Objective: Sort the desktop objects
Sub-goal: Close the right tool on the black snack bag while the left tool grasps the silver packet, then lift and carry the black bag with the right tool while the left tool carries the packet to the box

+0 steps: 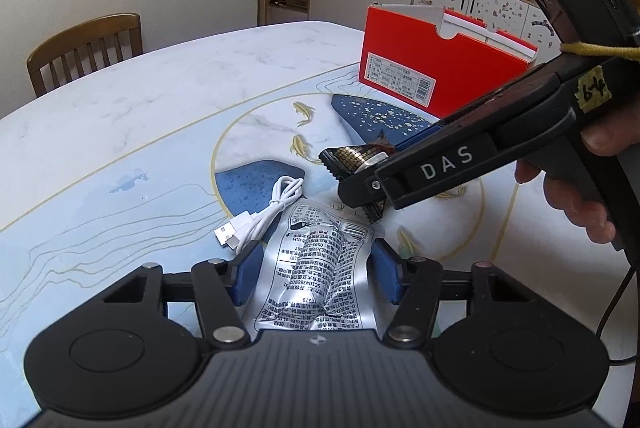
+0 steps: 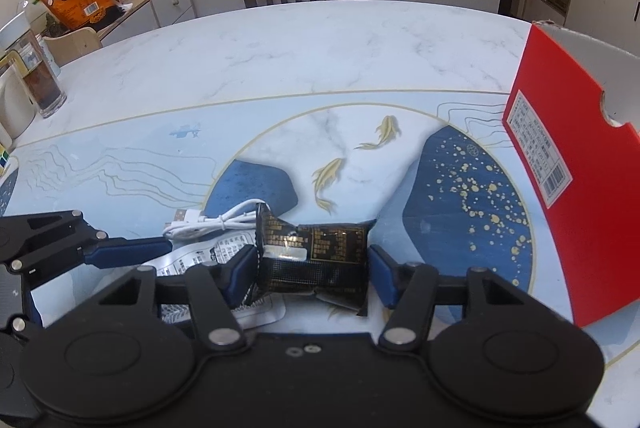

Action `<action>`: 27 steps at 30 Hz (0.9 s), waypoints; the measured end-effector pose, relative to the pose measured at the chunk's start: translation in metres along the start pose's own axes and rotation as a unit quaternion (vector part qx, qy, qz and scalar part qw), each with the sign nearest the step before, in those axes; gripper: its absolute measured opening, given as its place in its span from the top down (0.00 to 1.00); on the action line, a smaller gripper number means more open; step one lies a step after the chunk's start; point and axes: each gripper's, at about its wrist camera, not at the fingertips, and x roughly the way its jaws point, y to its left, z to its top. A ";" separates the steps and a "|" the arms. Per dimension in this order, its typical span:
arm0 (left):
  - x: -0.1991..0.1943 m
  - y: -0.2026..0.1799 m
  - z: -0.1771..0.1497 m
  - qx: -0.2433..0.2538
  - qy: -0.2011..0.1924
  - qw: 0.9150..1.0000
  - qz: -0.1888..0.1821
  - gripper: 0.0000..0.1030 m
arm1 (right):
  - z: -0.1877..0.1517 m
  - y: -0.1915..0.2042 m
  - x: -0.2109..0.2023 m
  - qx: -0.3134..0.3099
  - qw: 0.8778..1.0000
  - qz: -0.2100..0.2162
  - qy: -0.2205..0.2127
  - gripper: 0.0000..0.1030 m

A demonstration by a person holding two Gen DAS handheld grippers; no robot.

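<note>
Marble-patterned and printed with blue shapes and gold fish, the desk (image 2: 280,59) carries a small cluster of things at its centre, with the open red cardboard box (image 1: 424,67) standing well apart toward the far right as the likely place to sort them into

Your left gripper (image 1: 316,270) has its blue-padded jaws set on either side of the crinkled silver foil packet with black print (image 1: 324,268); the pads sit at the packet's edges, but you cannot tell from here whether they are pressing it or only bracketing it. The packet looks to be lying flat on the desk, so the low, level approach makes sense for pinching a thin wrapper by its sides

Your right gripper (image 2: 312,270) has its jaws closed on the black and gold foil snack packet (image 2: 316,256), which bulges and creases between the pads, a sign of a real squeeze. It sits just above the silver packet's far end, so lifting it first probably frees the left grasp

Just beside both packets lies the coiled white USB cable (image 1: 264,211), touching the silver one's corner; it may drag along if you slide instead of lift
</note>
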 end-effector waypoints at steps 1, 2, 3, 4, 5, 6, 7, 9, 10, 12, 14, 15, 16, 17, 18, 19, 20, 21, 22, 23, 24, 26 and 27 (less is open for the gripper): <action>0.000 0.000 0.000 0.000 0.000 1.000 0.001 0.44 | 0.000 -0.001 -0.001 0.000 1.000 -0.001 -0.001 0.43; 0.000 0.000 0.001 0.000 0.001 1.000 0.001 0.44 | 0.000 -0.001 -0.002 0.000 1.000 -0.001 -0.001 0.43; -0.001 0.000 0.001 -0.001 0.001 1.000 0.001 0.45 | 0.000 -0.002 -0.004 0.000 1.000 -0.001 -0.002 0.43; -0.001 -0.001 0.002 -0.003 0.001 1.000 0.001 0.45 | 0.000 -0.002 -0.005 -0.001 1.000 -0.001 -0.002 0.43; -0.002 -0.001 0.003 -0.005 0.001 1.000 0.000 0.46 | 0.000 -0.002 -0.006 -0.002 1.000 -0.002 -0.003 0.43; -0.003 -0.001 0.003 -0.007 0.001 1.000 -0.001 0.47 | 0.000 -0.002 -0.008 -0.003 1.000 -0.002 -0.004 0.43; -0.004 -0.002 0.004 -0.007 0.000 1.000 -0.002 0.48 | 0.000 -0.003 -0.009 -0.003 1.000 -0.002 -0.005 0.43; -0.005 -0.005 0.005 -0.005 -0.001 1.000 0.000 0.48 | -0.001 -0.003 -0.011 -0.003 1.000 -0.003 -0.006 0.43; -0.006 -0.005 0.005 -0.006 -0.001 1.000 0.000 0.49 | -0.001 -0.004 -0.012 -0.002 1.000 -0.004 -0.006 0.43; -0.007 -0.007 0.005 -0.005 -0.002 1.000 0.000 0.49 | -0.002 -0.005 -0.015 -0.001 1.000 -0.006 -0.008 0.43; -0.010 -0.009 0.006 -0.005 -0.004 1.000 0.001 0.49 | -0.002 -0.007 -0.018 -0.001 1.000 -0.007 -0.010 0.43; -0.011 -0.010 0.007 -0.005 -0.005 1.000 0.001 0.49 | -0.002 -0.008 -0.020 -0.001 1.000 -0.008 -0.011 0.43; -0.012 -0.010 0.007 -0.005 -0.005 1.000 0.000 0.49 | -0.002 -0.009 -0.021 0.000 1.000 -0.008 -0.012 0.43; -0.012 -0.011 0.008 -0.005 -0.006 1.000 0.000 0.49 | -0.003 -0.010 -0.022 0.000 1.000 -0.009 -0.012 0.44; -0.013 -0.012 0.008 -0.004 -0.007 1.000 0.001 0.49 | -0.003 -0.010 -0.024 0.001 1.000 -0.010 -0.012 0.44; -0.015 -0.012 0.009 -0.004 -0.008 1.000 0.001 0.49 | -0.004 -0.010 -0.025 0.001 1.000 -0.010 -0.013 0.44; -0.016 -0.013 0.009 -0.005 -0.009 1.000 0.001 0.49 | -0.004 -0.011 -0.027 0.001 1.000 -0.011 -0.014 0.44; -0.017 -0.013 0.010 -0.006 -0.011 1.000 0.001 0.49 | -0.004 -0.011 -0.029 0.001 1.000 -0.011 -0.015 0.44; -0.019 -0.013 0.011 -0.008 -0.011 1.000 0.001 0.49 | -0.004 -0.012 -0.031 0.001 1.000 -0.010 -0.016 0.44; -0.021 -0.014 0.012 -0.010 -0.012 1.000 0.000 0.49 | -0.004 -0.012 -0.033 0.000 1.000 -0.010 -0.017 0.44; -0.024 -0.015 0.013 -0.011 -0.015 1.000 -0.001 0.49 | -0.005 -0.013 -0.036 0.000 1.000 -0.011 -0.019 0.44; -0.028 -0.017 0.015 -0.009 -0.018 1.000 -0.002 0.49 | -0.005 -0.015 -0.042 0.000 1.000 -0.011 -0.022 0.44; -0.030 -0.018 0.016 -0.010 -0.020 1.000 -0.003 0.49 | -0.005 -0.016 -0.044 0.000 1.000 -0.012 -0.023 0.44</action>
